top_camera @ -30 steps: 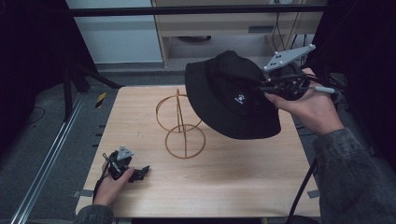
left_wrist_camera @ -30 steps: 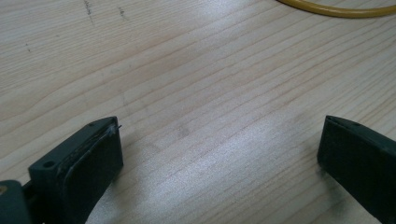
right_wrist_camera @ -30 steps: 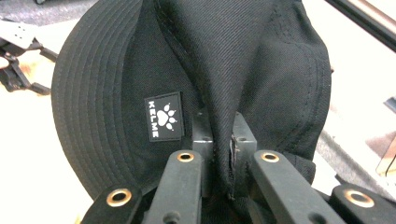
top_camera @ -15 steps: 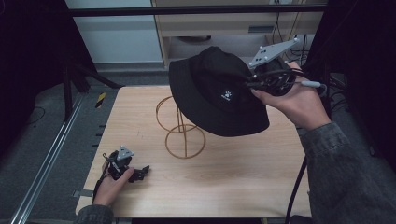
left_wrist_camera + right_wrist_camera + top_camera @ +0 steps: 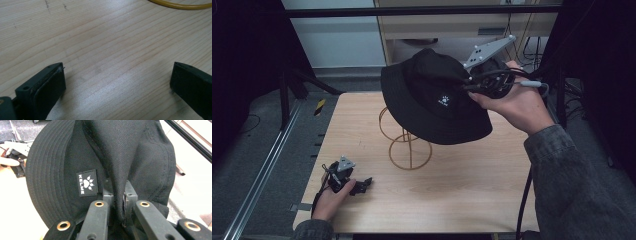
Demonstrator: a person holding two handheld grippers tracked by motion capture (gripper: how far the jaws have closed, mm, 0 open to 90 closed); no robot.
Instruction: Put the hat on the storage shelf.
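A black bucket hat with a small white paw logo hangs in the air over the yellow wire stand at the table's middle. My right gripper is shut on a pinched fold of the hat's crown; in the right gripper view that fold is squeezed between the jaws beside the logo patch. My left gripper rests on the wooden table near its front left corner. Its jaws stand open with bare wood between its fingertips.
The stand's round yellow base lies just ahead of the left gripper. Beyond the table's far edge stand a cabinet and dark frame bars. A metal rail runs along the floor at the left.
The right hand has carried the hat leftward and slightly up, so it now hangs over the top of the wire stand. The left gripper has stayed still.
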